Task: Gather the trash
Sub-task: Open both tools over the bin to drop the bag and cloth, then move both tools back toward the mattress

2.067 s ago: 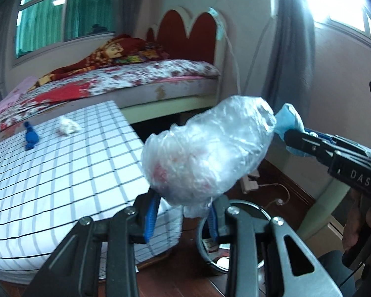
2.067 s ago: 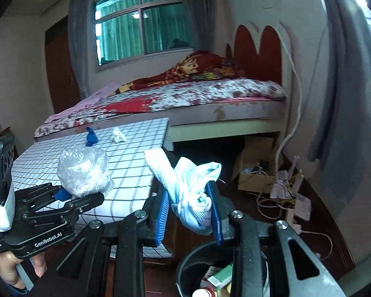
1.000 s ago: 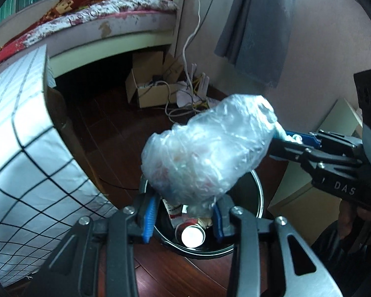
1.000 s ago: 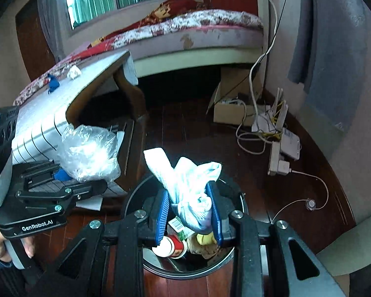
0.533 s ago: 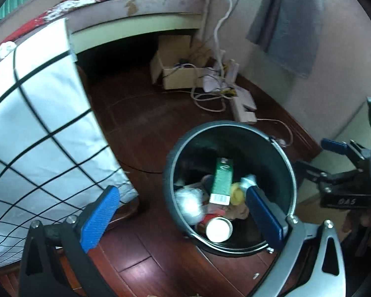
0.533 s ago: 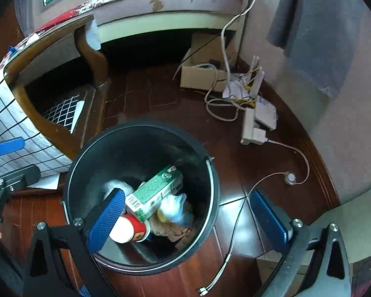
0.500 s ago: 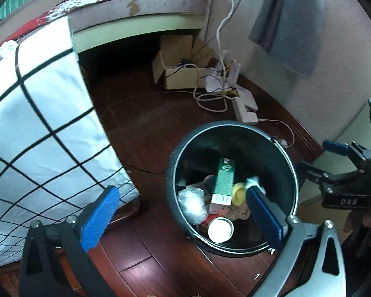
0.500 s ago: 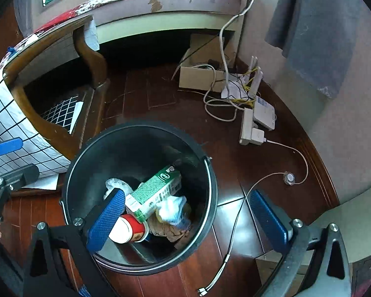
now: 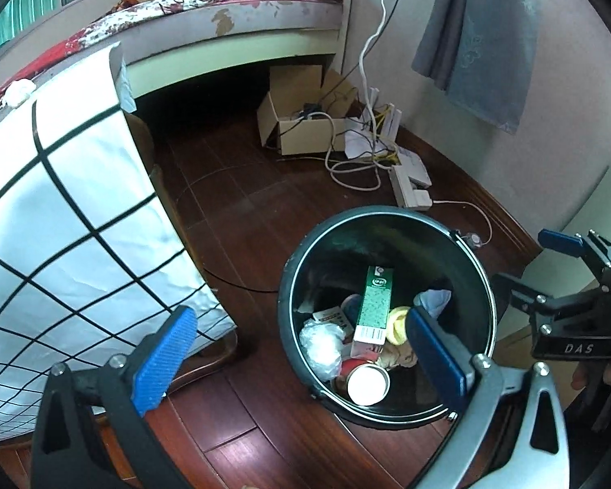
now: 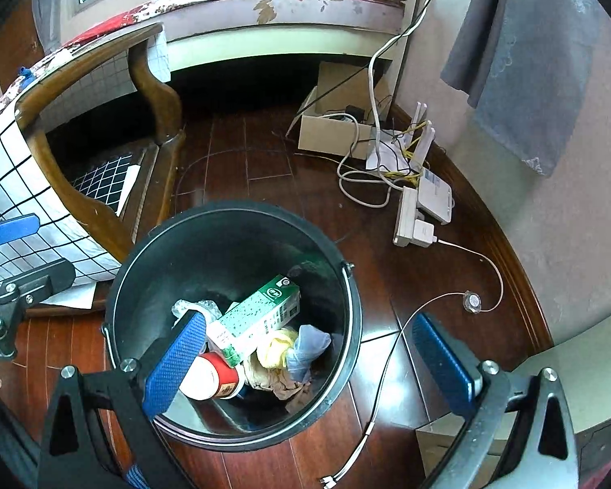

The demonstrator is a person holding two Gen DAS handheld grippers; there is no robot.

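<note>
We see both our left hand-held gripper (image 9: 301, 356) and right hand-held gripper (image 10: 309, 360) spread wide apart, holding nothing. Below them the black trash bin (image 10: 346, 285) holds a green carton (image 10: 260, 318) and crumpled plastic bag (image 9: 321, 344).

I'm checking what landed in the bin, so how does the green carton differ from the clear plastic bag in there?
The green carton is a rigid, straight-edged box with printed green and white sides; the clear plastic bag is a crumpled, shapeless, see-through wad. The green carton lies propped across the top of the pile, while the clear plastic bag sits low against the wall of the black bin. Both lie loose inside the black bin.
</note>
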